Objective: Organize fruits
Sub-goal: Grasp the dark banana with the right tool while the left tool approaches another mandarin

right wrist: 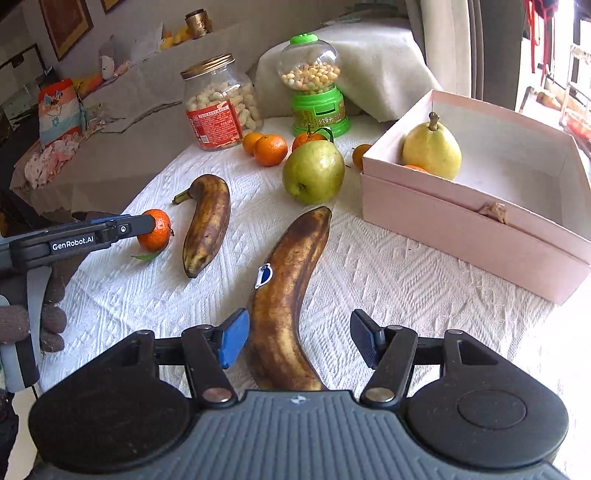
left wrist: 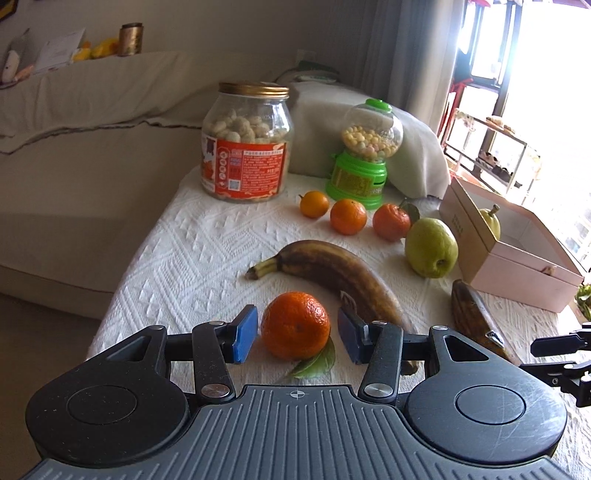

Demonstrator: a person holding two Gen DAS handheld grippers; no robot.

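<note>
White cloth (left wrist: pixel 192 251), tools (left wrist: pixel 295 338) angled down

We see a cream sofa (left wrist: pixel 85 122) under a loose throw, a grey curtain (left wrist: pixel 417 48) beside a bright, overexposed window (left wrist: pixel 546 74), framed pictures (right wrist: pixel 66 26) on the pale wall, and a shelf rack (left wrist: pixel 495 155) by the window. Daylight floods in from the right.
</note>
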